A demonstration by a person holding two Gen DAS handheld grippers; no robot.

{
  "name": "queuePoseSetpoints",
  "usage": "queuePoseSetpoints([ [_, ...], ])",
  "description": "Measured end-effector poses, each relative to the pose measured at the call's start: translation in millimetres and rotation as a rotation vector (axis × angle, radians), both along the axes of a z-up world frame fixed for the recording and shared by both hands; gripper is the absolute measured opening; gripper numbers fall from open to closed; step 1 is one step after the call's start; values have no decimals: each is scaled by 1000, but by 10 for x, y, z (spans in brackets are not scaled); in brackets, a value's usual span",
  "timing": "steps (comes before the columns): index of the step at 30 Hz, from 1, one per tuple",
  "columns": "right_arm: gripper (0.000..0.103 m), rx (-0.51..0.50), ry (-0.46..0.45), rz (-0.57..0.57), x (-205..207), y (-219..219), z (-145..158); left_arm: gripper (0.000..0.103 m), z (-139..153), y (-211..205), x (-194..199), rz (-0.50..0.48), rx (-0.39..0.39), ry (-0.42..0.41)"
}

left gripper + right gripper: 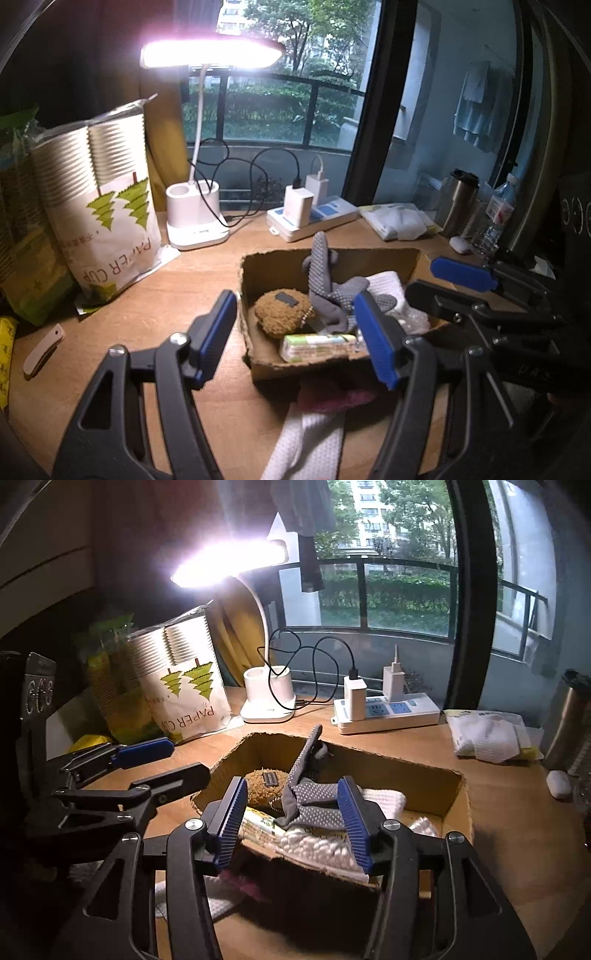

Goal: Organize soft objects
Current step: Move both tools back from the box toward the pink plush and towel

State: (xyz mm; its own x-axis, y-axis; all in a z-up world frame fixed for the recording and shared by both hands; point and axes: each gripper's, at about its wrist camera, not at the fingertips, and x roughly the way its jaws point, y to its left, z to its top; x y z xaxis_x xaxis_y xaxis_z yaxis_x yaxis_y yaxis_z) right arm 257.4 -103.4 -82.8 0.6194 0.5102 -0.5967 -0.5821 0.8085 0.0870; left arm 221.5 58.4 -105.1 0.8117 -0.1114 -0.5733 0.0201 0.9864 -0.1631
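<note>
Cardboard box [373, 258] sits mid-desk with soft things already in it: a grey dotted glove [314, 805] draped over the pile with one finger poking up above the rim, a brown plush toy [280, 314] at the left, a white knitted cloth [384, 797] behind, and a green-and-white packet [317, 345] along the near wall. Your left gripper [299, 332] hangs before the box with its jaws spread and nothing between them; your right gripper [291, 819] is likewise parted over the near edge, its pads clear of the glove. I'd judge the glove as placed and both tools free. Still outside, on the desk just in front of the box, lie a white waffle-weave cloth [306, 439] and something pink [332, 398] beside it. Your next move likely calls for dropping back and low toward those, pinching a fold rather than a flat face.
</note>
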Motion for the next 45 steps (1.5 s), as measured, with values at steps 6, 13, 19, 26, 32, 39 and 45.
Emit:
queuePoseSetpoints([
  [6,58,-4,-13,-38,-127,-91,37,75,47,-62,-172,-10,10,-22],
  [13,61,-2,-21,-59,-287,-177,58,75,68,-130,-352,-17,13,-29],
  [19,61,-8,-23,-65,-430,-226,46,75,46,-171,-502,-24,8,-32],
  [26,61,-23,-14,-71,-577,-244,-26,75,-39,-161,-651,-25,3,-24],
  [32,61,-39,7,-75,-662,-203,-141,75,-172,-61,-756,-9,-7,-3],
  [39,61,-67,39,-62,-695,-75,-306,75,-354,107,-854,11,-21,31],
  [45,61,-93,64,-47,-655,76,-427,75,-520,261,-861,33,-45,64],
])
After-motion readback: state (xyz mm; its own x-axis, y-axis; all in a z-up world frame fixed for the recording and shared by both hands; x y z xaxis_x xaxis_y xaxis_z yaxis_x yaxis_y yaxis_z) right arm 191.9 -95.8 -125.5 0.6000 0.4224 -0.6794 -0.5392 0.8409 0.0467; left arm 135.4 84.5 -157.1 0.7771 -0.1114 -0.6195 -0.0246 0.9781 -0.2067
